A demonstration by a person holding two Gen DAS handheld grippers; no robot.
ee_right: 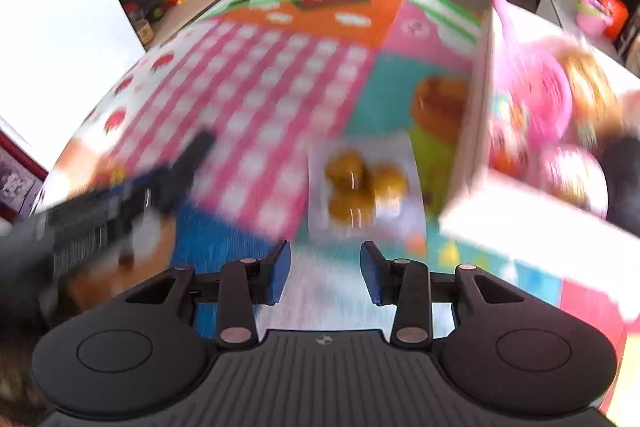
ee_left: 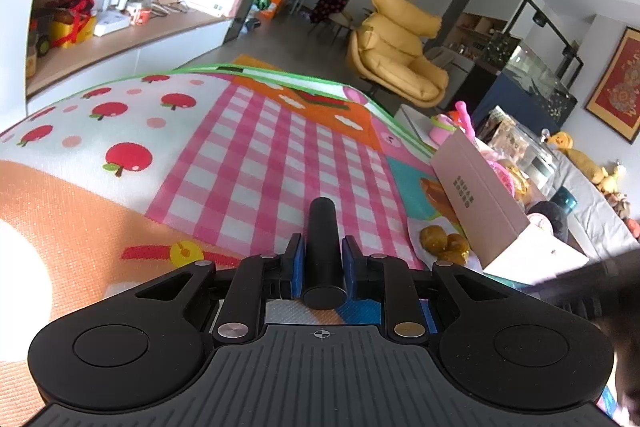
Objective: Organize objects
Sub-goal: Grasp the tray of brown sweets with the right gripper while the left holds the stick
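Two blue-padded grippers work above a colourful patchwork play mat (ee_left: 256, 147). The left gripper (ee_left: 322, 259) has its fingers clamped on a black cylinder (ee_left: 323, 247) that points forward over the mat's pink checked patch. The right gripper (ee_right: 325, 267) is spread apart and holds nothing. Just beyond it lies a clear packet of golden-brown balls (ee_right: 362, 183), beside a pale pink cardboard box (ee_left: 476, 199) filled with toys.

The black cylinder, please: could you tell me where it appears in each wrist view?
Left wrist view: the black cylinder sits bottom centre, clamped between the left gripper fingers.
Right wrist view: blurred, at mid-left, held out by the left gripper over the mat.
Shared landmark: the tray of golden-brown balls beside the pink box.
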